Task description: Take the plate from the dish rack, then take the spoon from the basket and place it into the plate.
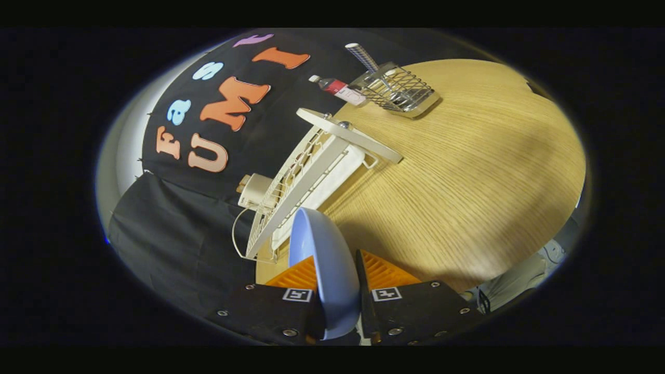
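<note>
While the tongs (336,275) clamp its rim, the pale blue plate (324,254) stands edge-on, glossy.

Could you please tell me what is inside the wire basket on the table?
A patterned handle sticks up out of the wire basket, likely the spoon. Its lower end is hidden behind the mesh. The fingers are shut on the plate.

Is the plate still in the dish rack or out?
Out: the plate is clamped edge-on in the gripper, beside the dish rack.
</note>
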